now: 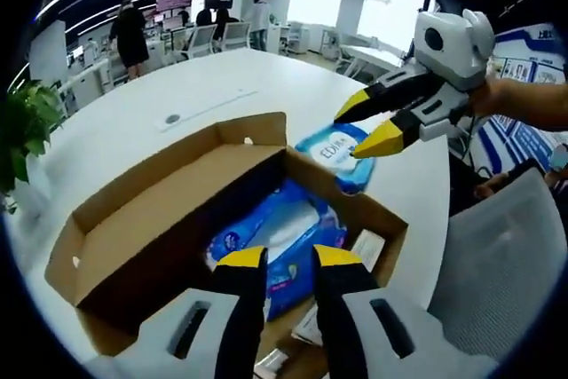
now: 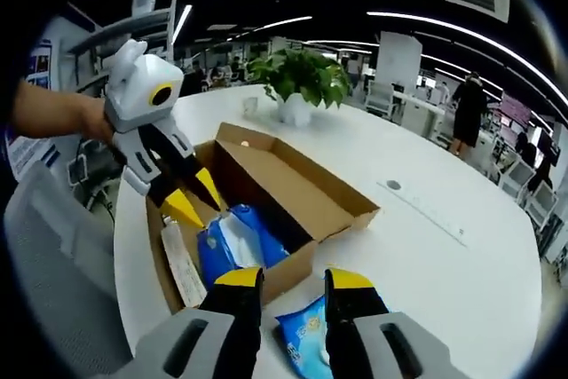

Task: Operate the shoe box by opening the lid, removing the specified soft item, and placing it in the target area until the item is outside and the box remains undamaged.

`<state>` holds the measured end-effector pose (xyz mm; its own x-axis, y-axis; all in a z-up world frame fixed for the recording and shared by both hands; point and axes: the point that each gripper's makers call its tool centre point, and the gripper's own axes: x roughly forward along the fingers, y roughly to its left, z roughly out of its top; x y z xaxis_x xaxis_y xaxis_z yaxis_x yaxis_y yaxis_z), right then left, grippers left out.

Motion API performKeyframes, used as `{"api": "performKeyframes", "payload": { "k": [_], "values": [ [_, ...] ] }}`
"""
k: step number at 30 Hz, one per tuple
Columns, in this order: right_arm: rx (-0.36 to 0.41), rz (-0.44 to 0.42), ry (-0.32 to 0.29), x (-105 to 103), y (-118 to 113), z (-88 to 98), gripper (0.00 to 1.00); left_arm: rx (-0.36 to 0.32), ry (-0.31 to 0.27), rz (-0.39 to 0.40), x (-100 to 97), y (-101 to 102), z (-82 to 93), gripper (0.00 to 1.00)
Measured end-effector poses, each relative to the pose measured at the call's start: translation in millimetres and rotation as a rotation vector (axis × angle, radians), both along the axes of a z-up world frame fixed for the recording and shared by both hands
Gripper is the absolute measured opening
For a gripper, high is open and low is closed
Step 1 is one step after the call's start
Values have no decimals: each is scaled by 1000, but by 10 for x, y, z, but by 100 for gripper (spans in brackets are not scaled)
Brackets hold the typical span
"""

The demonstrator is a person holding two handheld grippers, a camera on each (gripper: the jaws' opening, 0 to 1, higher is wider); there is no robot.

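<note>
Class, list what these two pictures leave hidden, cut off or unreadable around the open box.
- Blue pack in the box: left gripper view, lower part behind the left gripper.
- Small blue pack: right gripper view, partly behind the right gripper; grip unclear.
- White leaflet: print too small to read.

- The shoe box (image 1: 133,219) (image 2: 293,188) sits open on the round table (image 1: 115,122) (image 2: 426,246), its lid (image 1: 169,188) (image 2: 293,175) folded back alongside it.
- In the box lies a wipes pack (image 1: 280,241) (image 2: 235,246), with a flat paper item (image 1: 366,246) (image 2: 182,264) beside it against the box wall.
- A second, smaller wipes packet (image 1: 342,155) (image 2: 306,335) is just outside the box at its corner, between the jaws of the right gripper (image 1: 373,126) (image 2: 288,286); whether it touches the table cannot be told.
- The left gripper (image 1: 288,264) (image 2: 191,197) hangs over the box interior, above the pack.
- A potted plant (image 2: 302,82) (image 1: 27,126) stands on the table beyond the box's far end.
- A chair back (image 1: 506,255) (image 2: 53,264) stands just beside the table edge nearest the box.
- Desks, chairs and standing people (image 1: 133,33) (image 2: 466,99) are well behind the table.
</note>
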<state>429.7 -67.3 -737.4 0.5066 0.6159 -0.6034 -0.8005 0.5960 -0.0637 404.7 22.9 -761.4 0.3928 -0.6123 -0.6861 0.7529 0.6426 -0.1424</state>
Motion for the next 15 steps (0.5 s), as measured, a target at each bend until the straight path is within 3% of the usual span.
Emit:
{"api": "performKeyframes", "payload": {
  "k": [15],
  "values": [
    [-60,129,-1,14,442,-191,22,18,23,-124,0,-215,-120,17]
  ]
}}
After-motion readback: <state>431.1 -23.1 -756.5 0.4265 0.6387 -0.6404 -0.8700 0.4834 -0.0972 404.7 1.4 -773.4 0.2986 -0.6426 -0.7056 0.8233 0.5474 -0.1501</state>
